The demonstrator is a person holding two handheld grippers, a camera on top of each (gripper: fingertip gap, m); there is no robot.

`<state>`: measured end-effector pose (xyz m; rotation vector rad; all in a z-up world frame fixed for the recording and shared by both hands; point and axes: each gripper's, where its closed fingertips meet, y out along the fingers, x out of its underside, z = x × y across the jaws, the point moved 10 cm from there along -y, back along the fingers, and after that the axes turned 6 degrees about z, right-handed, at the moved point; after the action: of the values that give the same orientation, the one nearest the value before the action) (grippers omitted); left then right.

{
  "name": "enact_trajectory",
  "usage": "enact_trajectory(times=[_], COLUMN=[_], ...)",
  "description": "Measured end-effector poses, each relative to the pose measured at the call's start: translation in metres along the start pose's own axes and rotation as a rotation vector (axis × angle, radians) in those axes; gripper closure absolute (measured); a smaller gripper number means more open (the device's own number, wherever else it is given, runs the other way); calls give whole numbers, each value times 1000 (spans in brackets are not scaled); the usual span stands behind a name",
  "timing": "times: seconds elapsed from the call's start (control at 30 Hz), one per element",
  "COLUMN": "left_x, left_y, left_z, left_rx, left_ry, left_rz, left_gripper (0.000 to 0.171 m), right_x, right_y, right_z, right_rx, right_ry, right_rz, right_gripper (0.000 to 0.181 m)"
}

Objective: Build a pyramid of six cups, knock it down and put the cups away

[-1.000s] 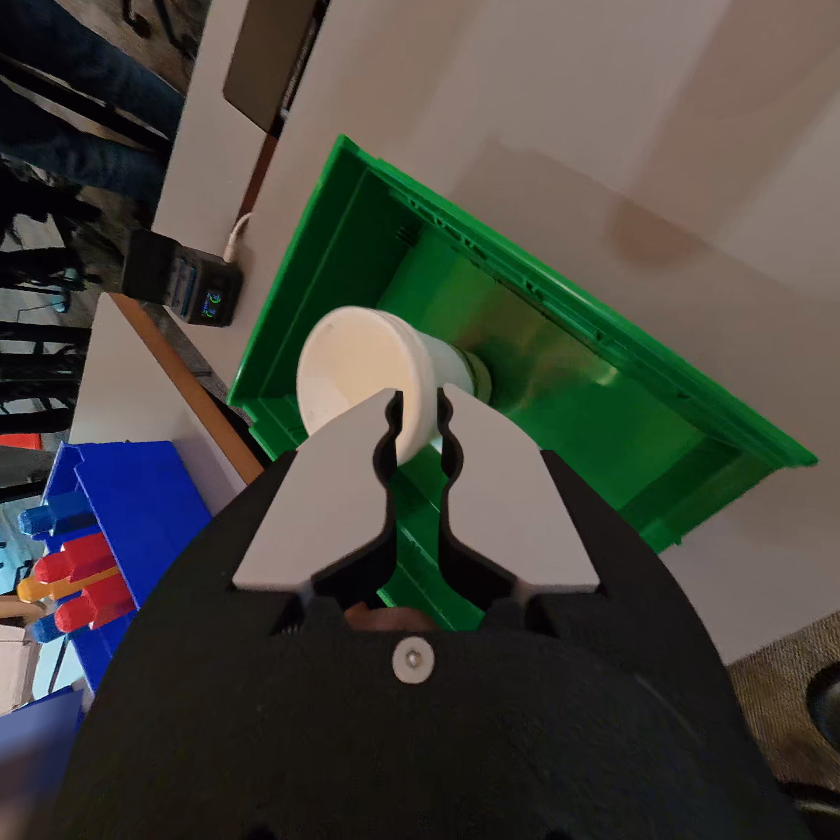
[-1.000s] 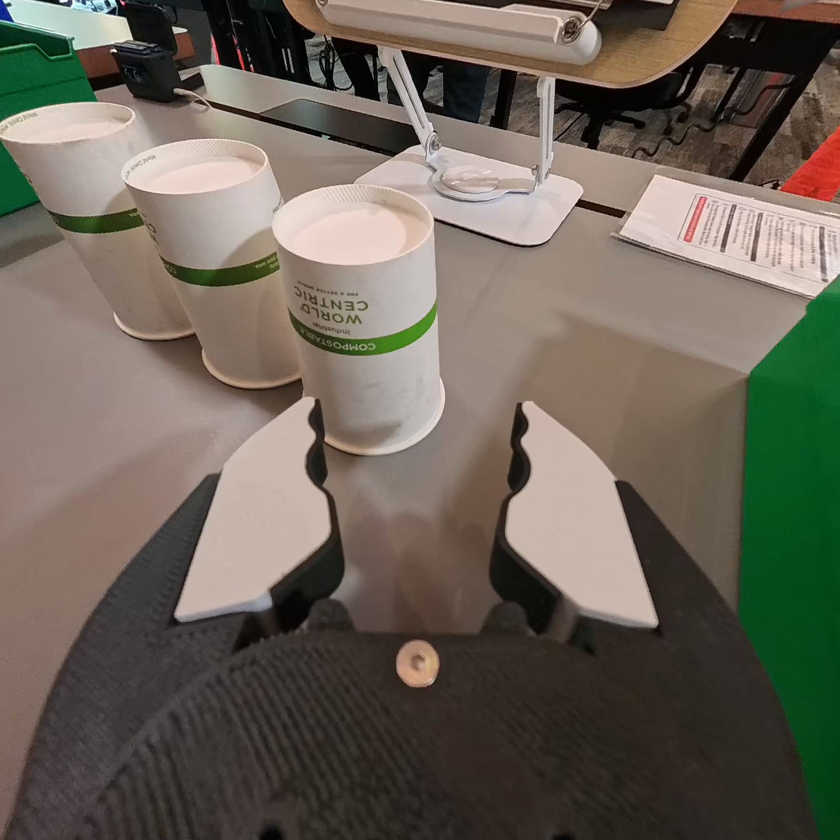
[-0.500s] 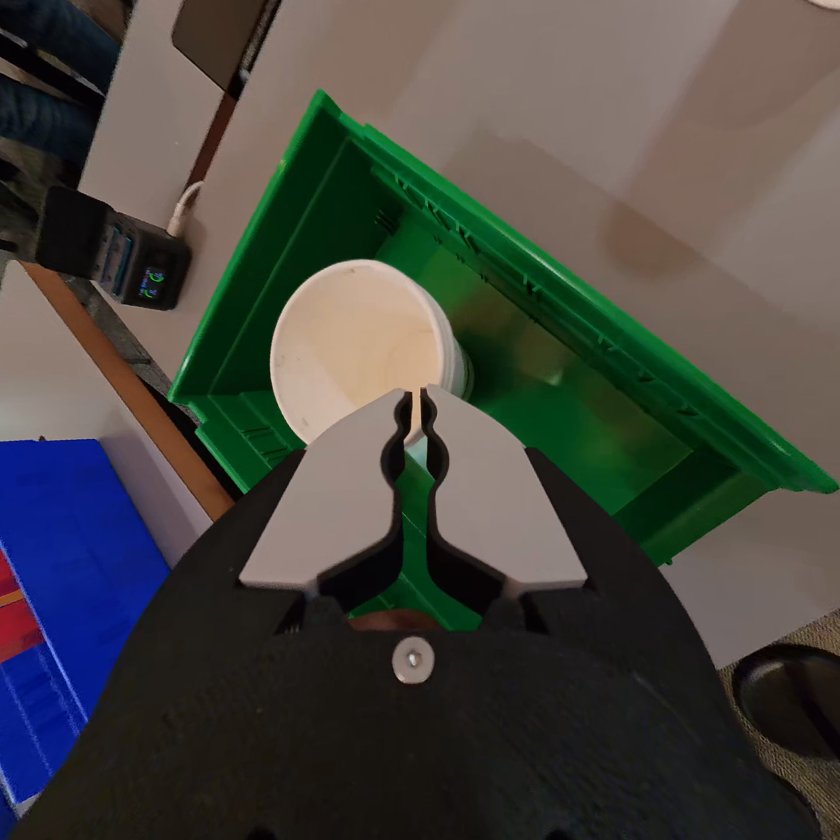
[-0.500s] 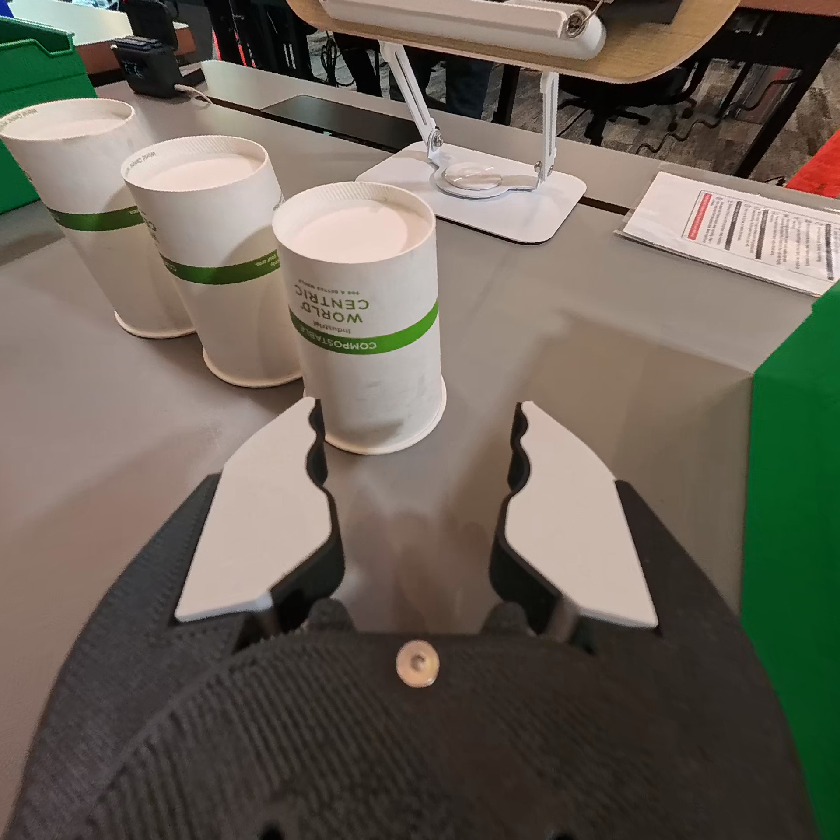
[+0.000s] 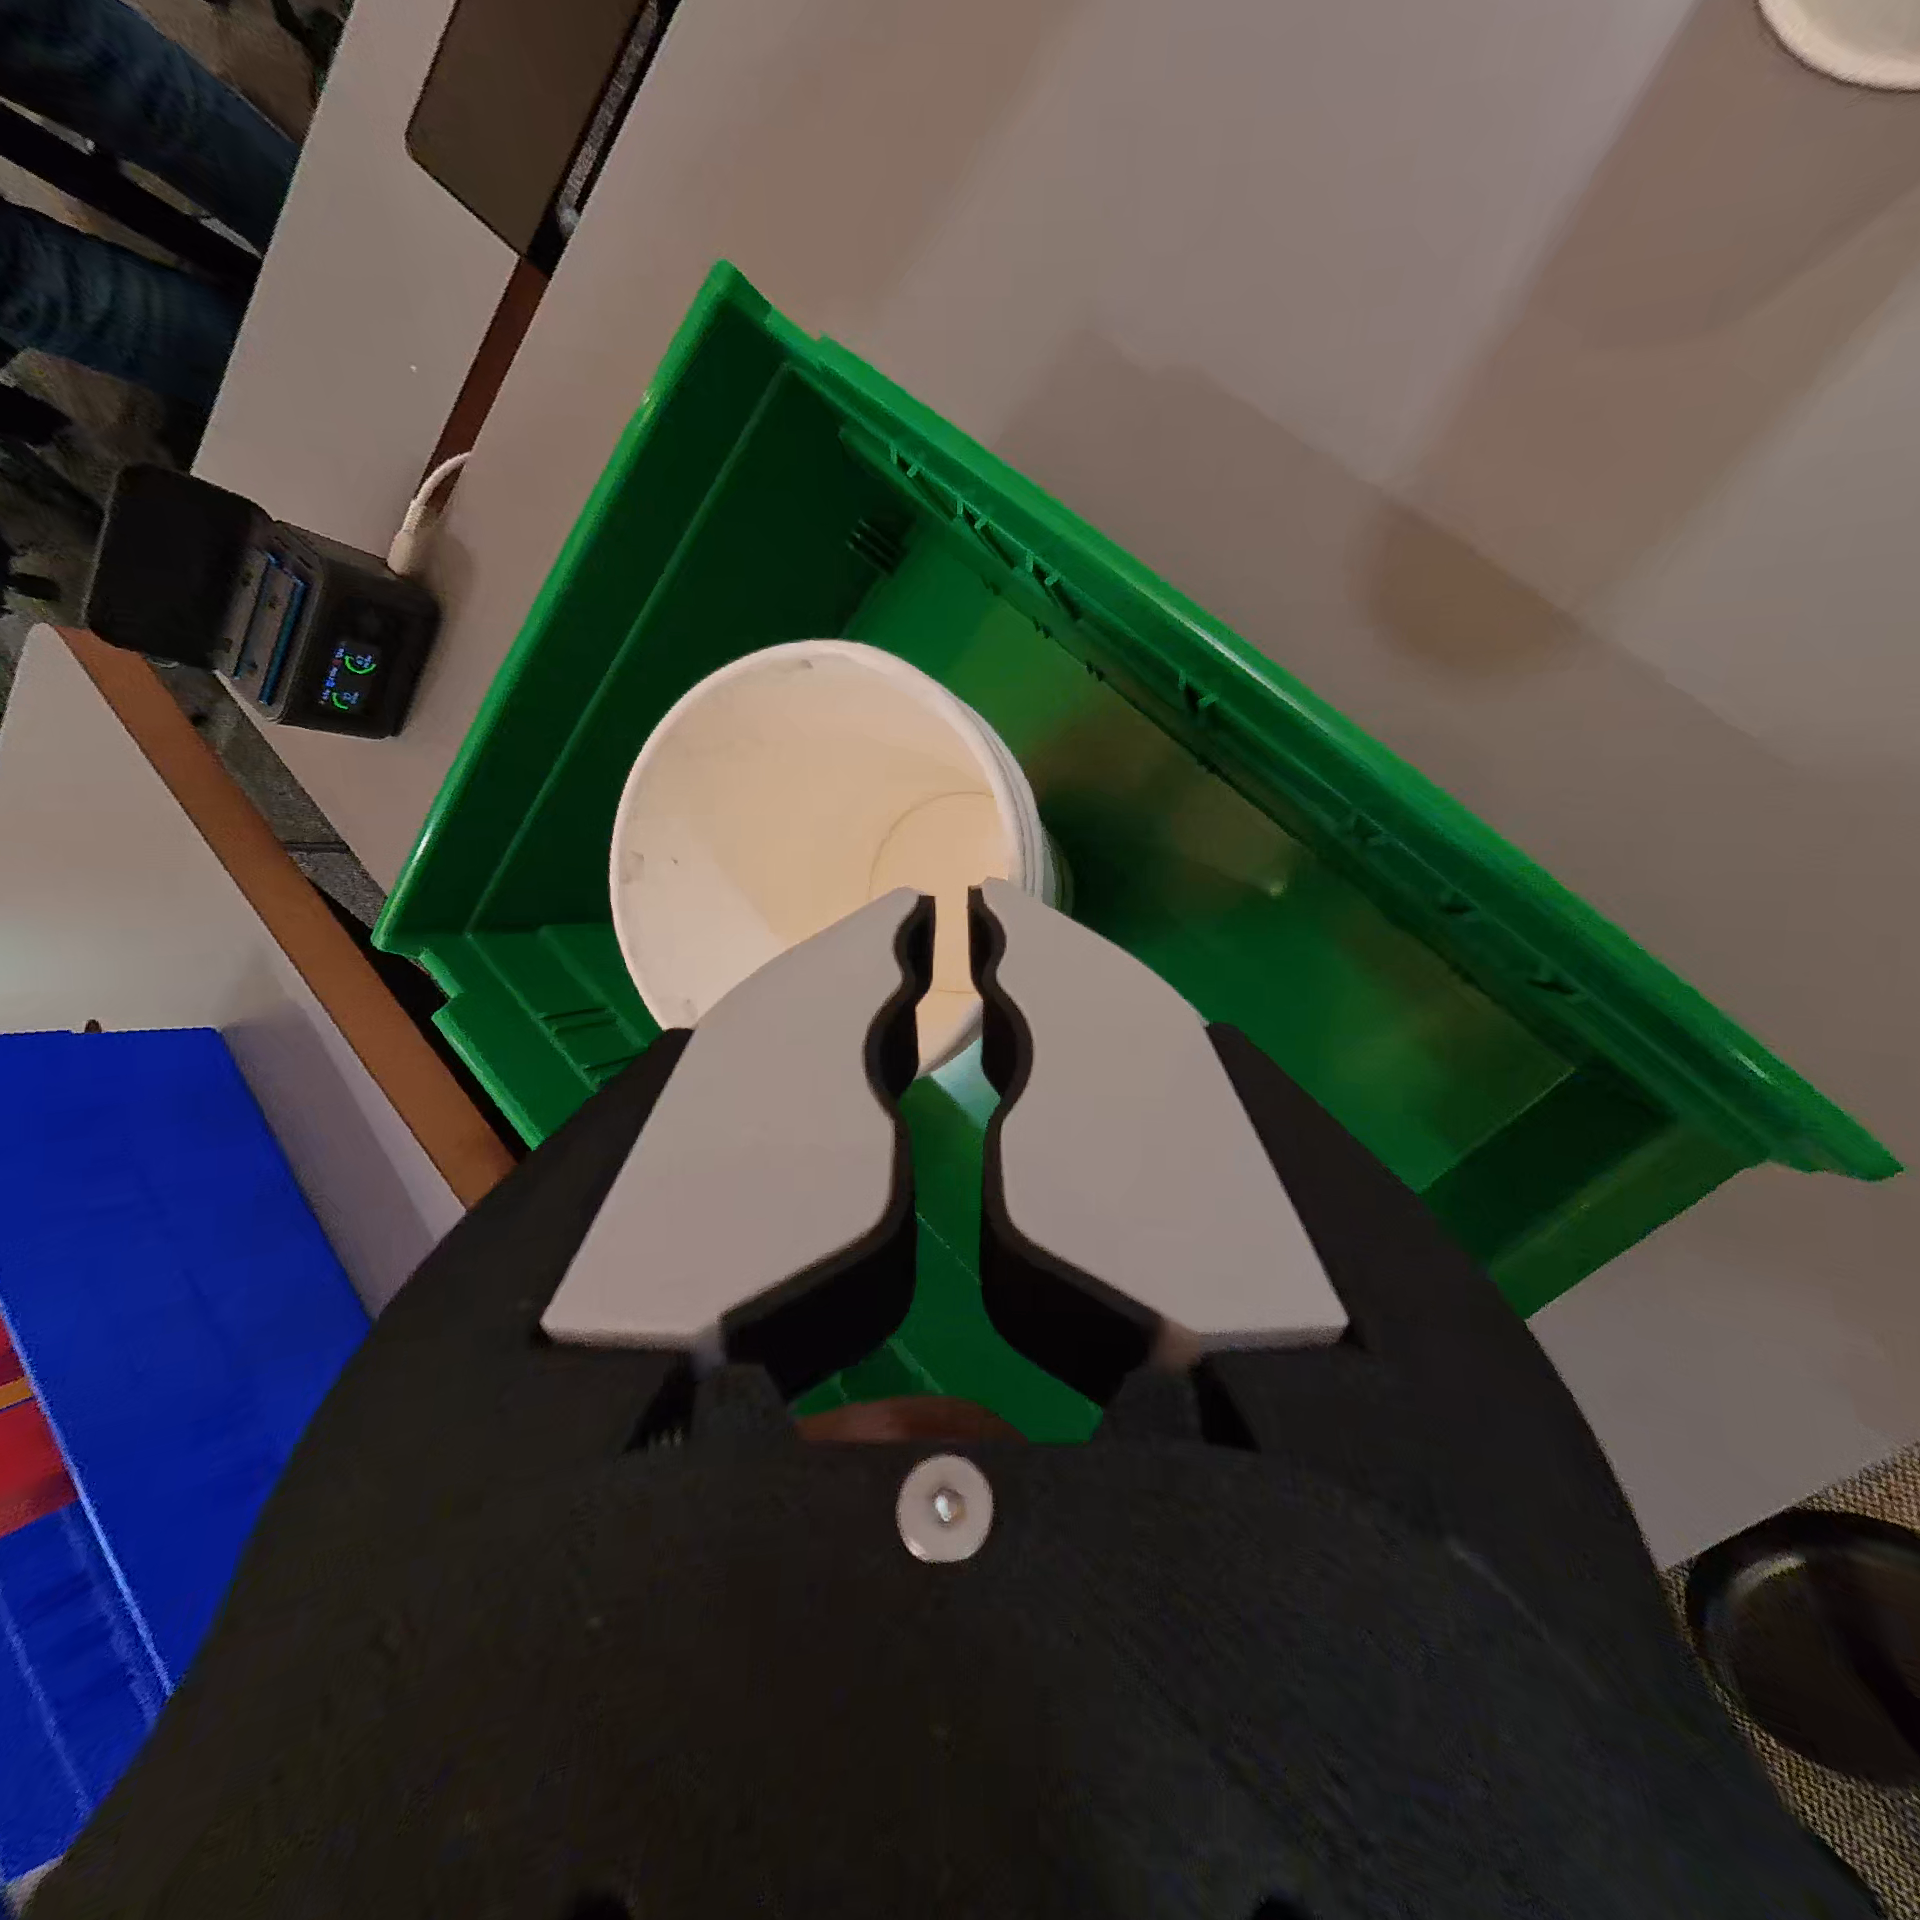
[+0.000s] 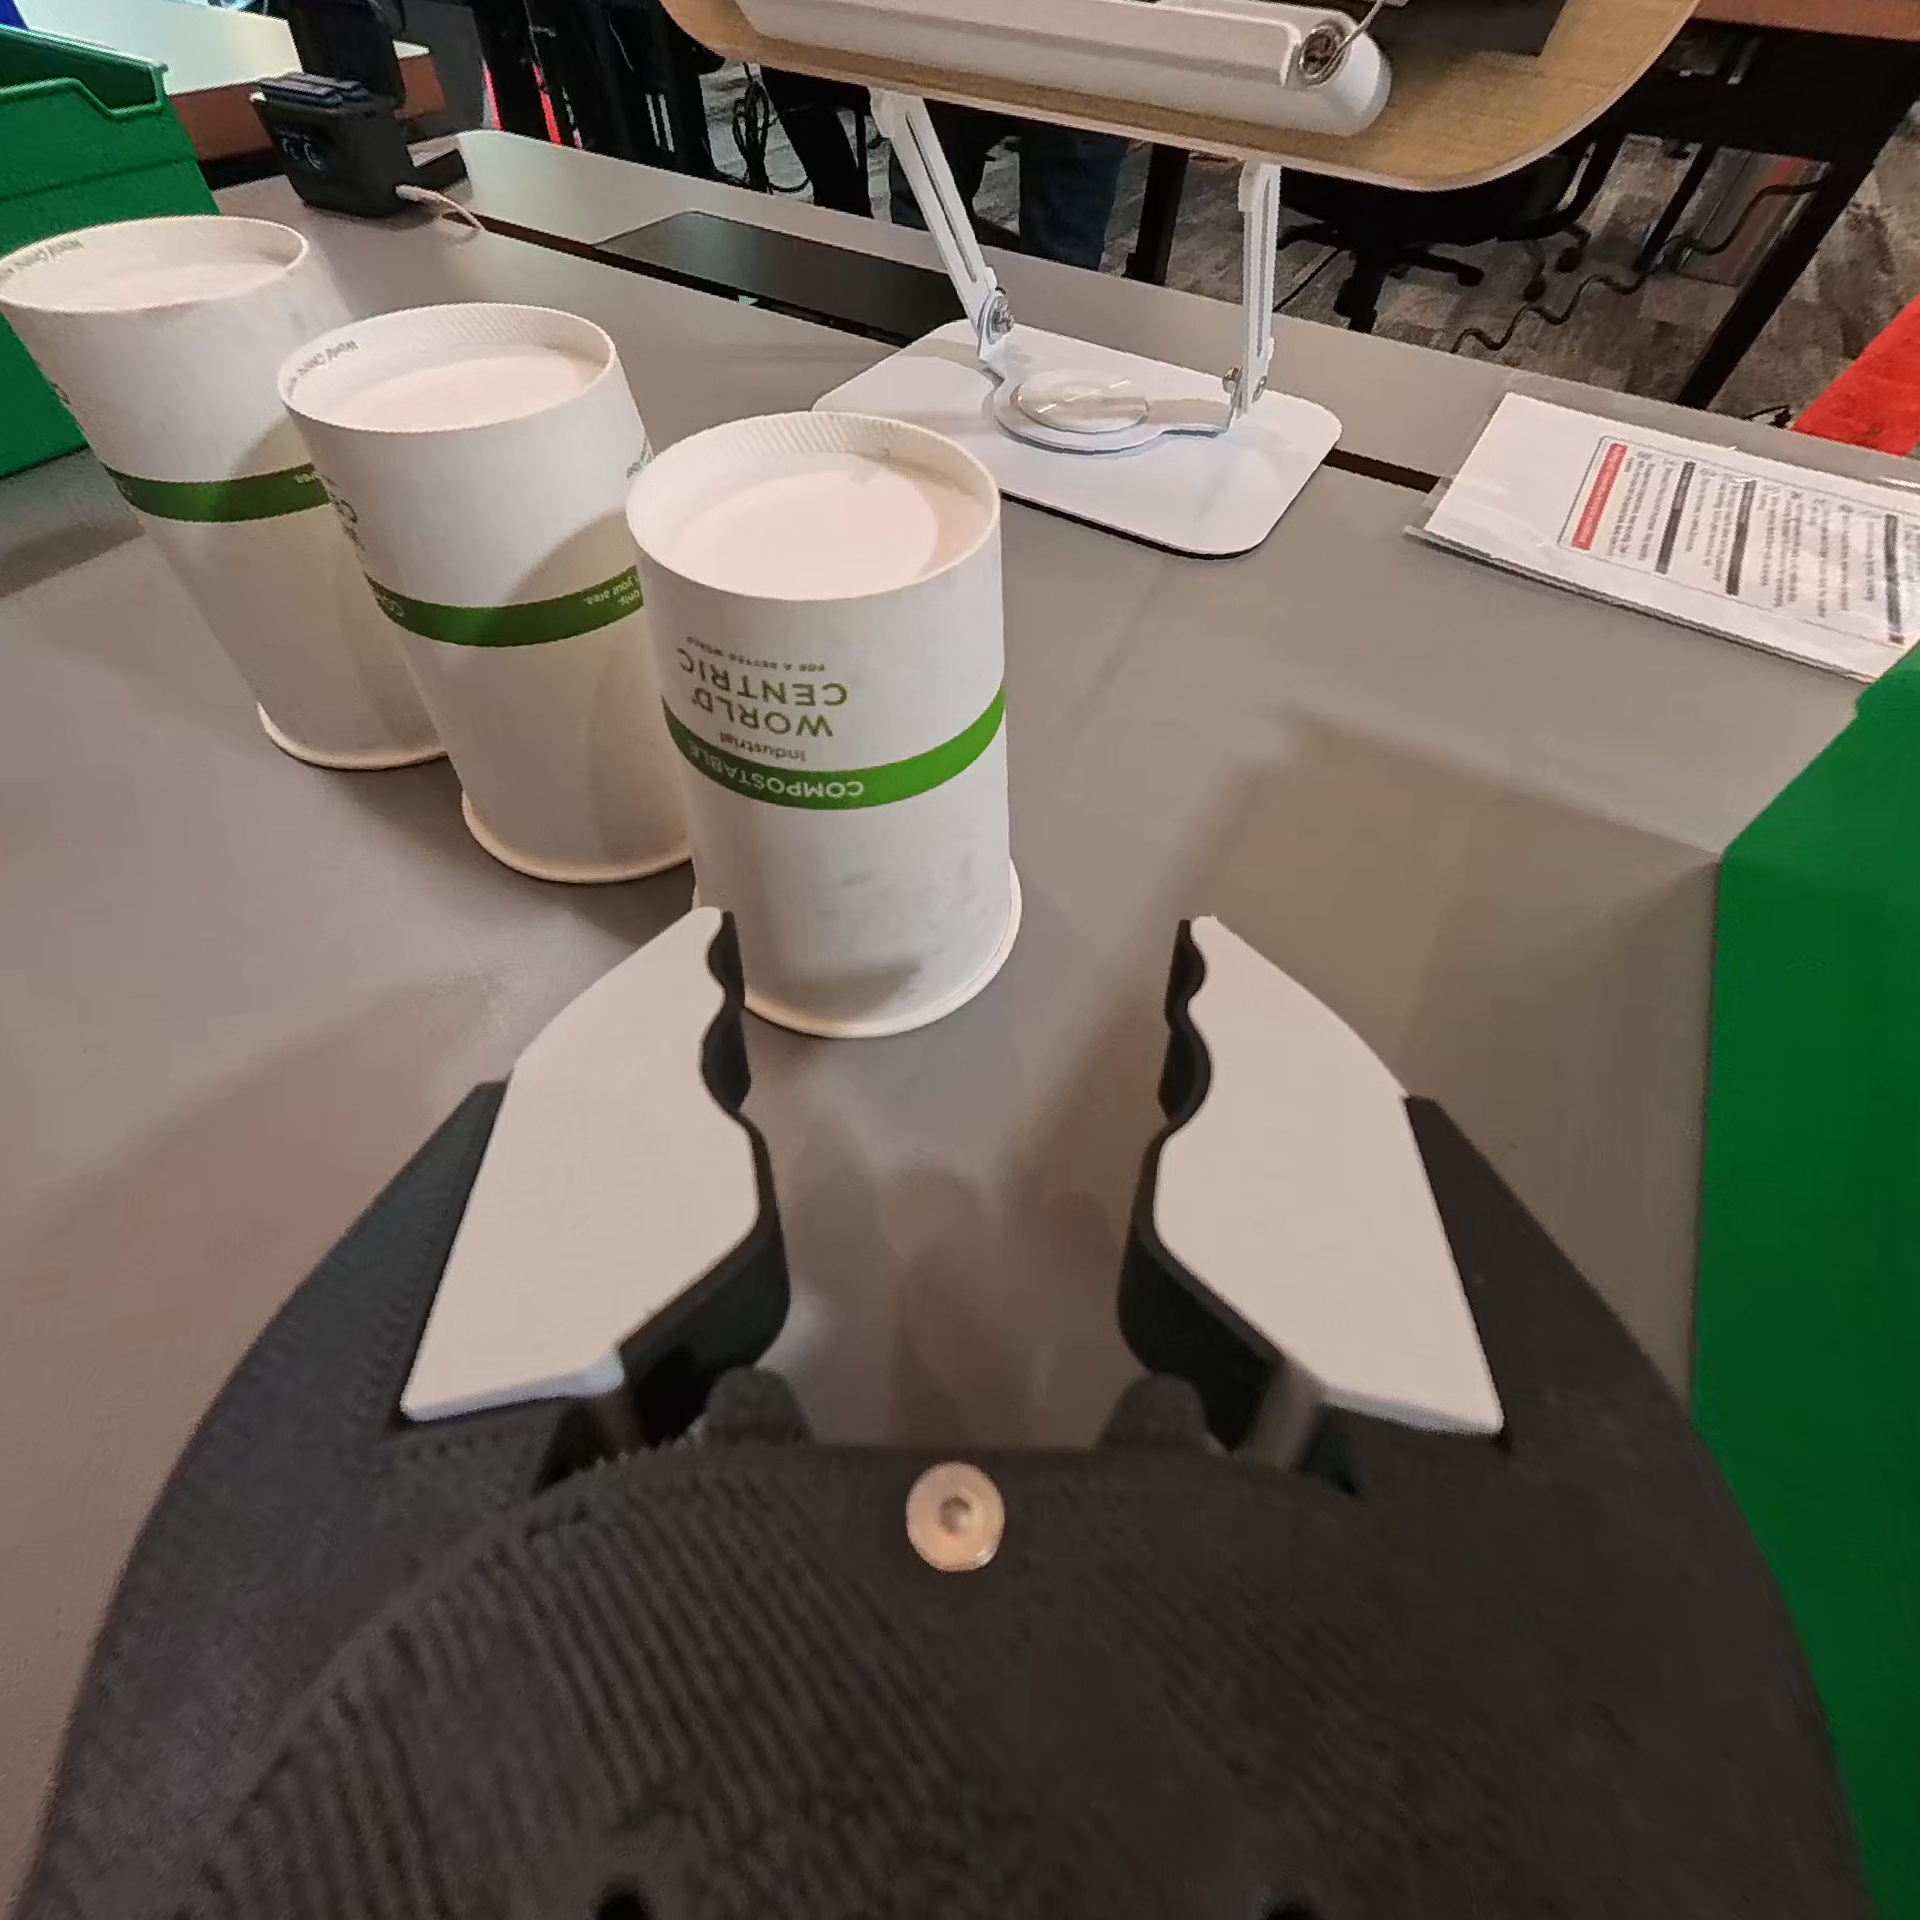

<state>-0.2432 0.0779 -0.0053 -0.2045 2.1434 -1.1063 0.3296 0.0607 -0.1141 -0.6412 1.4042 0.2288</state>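
Note:
My left gripper [image 5: 948,902] is shut on the near wall of a white paper cup [image 5: 790,831], mouth up, with only a narrow slit between the jaws. The cup sits over the left end of a green bin [image 5: 1351,987]; more cup rims show nested under it. My right gripper [image 6: 956,925] is open and empty, low over the grey table [image 6: 260,1039]. Just ahead of its left finger stands an upside-down white paper cup with a green band [image 6: 831,748]. Two more such cups [image 6: 488,582] [image 6: 187,416] stand in a row to its left.
A green bin wall [image 6: 1818,1039] is close on the right gripper's right; another green bin [image 6: 73,125] stands far left. A white stand base [image 6: 1091,416], a printed sheet [image 6: 1683,530] and a black charger [image 6: 332,156] lie behind. A blue bin [image 5: 135,1299] is left of the table.
My left gripper has swung the cup from tilted to upright, mouth towards the camera, deeper over the bin. The right gripper has barely moved.

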Motion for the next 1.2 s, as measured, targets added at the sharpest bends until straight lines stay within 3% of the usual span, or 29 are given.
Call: enact_trajectory(times=[0.9,1.2], left_x=[1,-5], left_y=[4,-1], left_z=[-2,-4], left_rx=[23,-71], left_ry=[-37,-4], left_rz=[-9,3], left_gripper=[164,166], right_x=[0,0], right_y=[0,0], right_z=[-1,-1], right_rx=[-3,-2], right_ry=[-9,-10], right_rz=[-2,-5], right_gripper=[103,103])
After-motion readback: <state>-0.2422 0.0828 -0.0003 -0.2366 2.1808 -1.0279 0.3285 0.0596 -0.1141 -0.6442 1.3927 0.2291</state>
